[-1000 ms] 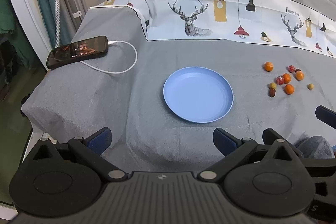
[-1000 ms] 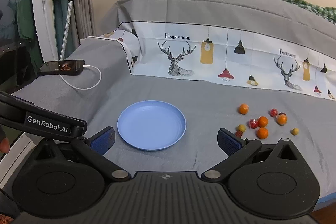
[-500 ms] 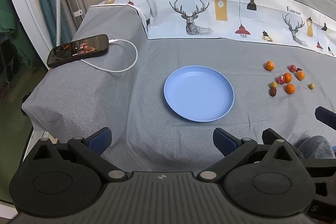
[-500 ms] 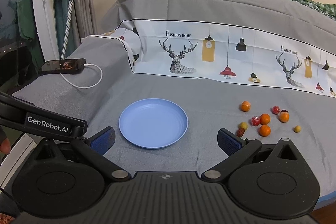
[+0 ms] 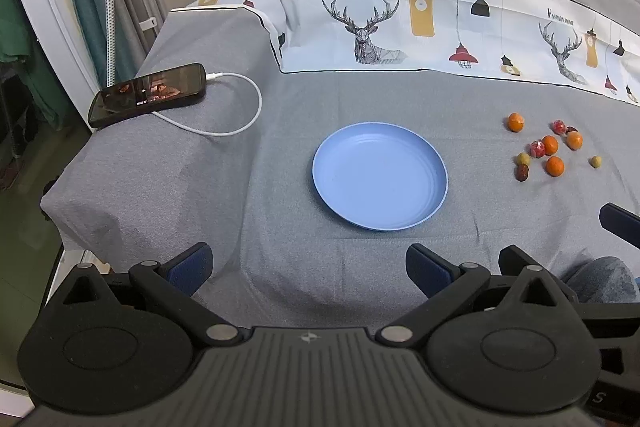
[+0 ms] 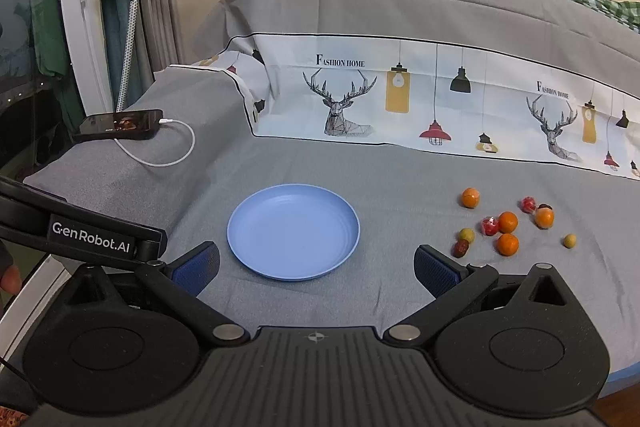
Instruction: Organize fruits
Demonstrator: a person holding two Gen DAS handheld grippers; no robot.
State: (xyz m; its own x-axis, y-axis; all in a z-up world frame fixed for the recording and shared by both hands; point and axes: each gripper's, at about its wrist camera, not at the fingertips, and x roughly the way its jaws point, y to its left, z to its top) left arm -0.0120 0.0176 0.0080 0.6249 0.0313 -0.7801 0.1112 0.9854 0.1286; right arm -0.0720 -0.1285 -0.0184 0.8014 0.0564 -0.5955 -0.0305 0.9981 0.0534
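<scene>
An empty blue plate (image 5: 338,183) (image 6: 248,239) lies on the grey cloth in the middle. To its right sits a loose cluster of several small fruits (image 5: 550,149) (image 6: 506,225): orange ones, red ones, yellowish ones and a dark one. My left gripper (image 5: 308,267) is open, held well short of the plate with nothing between its fingers. My right gripper (image 6: 318,263) is open too, near the plate's front edge and empty. Part of the right gripper (image 5: 616,223) shows at the right edge of the left wrist view.
A black phone (image 5: 148,94) (image 6: 120,125) on a white charging cable (image 5: 240,115) lies at the far left corner. A raised printed cushion (image 5: 440,23) backs the surface. The bed's left edge drops to the floor. A fingertip (image 6: 10,281) shows at far left.
Both views have drifted slightly, so the plate and fruits sit a little higher and further right in frame. Both grippers stay open and nothing on the cloth has moved.
</scene>
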